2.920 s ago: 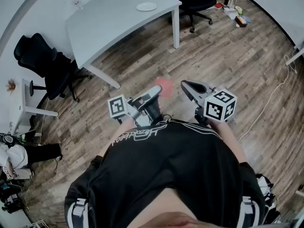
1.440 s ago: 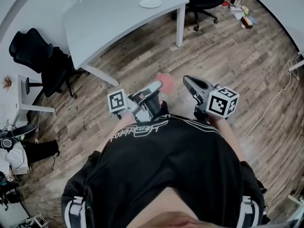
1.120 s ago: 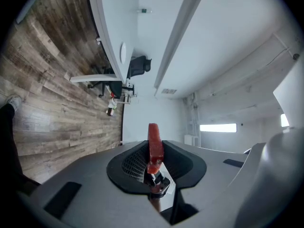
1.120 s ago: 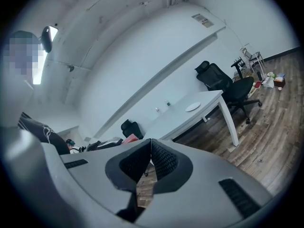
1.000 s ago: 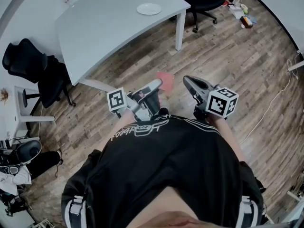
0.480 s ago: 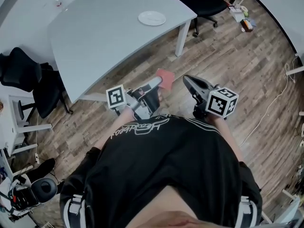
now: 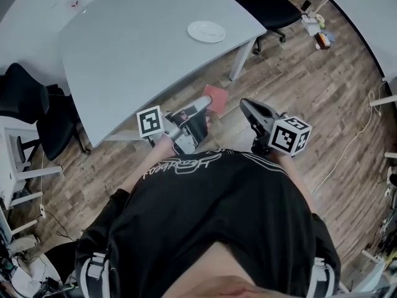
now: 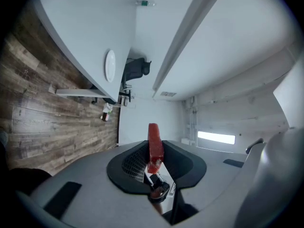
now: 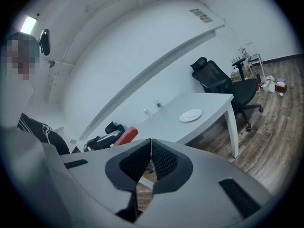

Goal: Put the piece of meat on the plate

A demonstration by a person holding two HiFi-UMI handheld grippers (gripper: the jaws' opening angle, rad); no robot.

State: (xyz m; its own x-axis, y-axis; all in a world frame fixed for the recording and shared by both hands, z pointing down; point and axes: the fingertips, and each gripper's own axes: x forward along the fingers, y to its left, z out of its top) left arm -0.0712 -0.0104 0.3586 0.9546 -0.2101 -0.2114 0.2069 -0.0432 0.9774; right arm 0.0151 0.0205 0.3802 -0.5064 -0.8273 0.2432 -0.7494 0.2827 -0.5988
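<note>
Wood-plank flooring (image 7: pixel 298 73) fills the head view around a pale grey table (image 7: pixel 136 48). A white plate (image 7: pixel 206 31) sits near the table's right corner, and a black office chair (image 7: pixel 28 101) stands at the left. The left gripper (image 7: pixel 207 102) pinches the red piece of meat (image 7: pixel 216 96) above the floor, just off the table's near edge and well apart from the plate. The right gripper (image 7: pixel 244 103) is beside it.

Left gripper view: the jaws clamp the meat edge-on; tabletop, plate and white walls lie beyond.

Right gripper view: the jaws are pressed together with nothing between them; table, plate and another black chair (image 9: pixel 223 82) stand ahead before a white wall (image 9: pixel 123 56).
</note>
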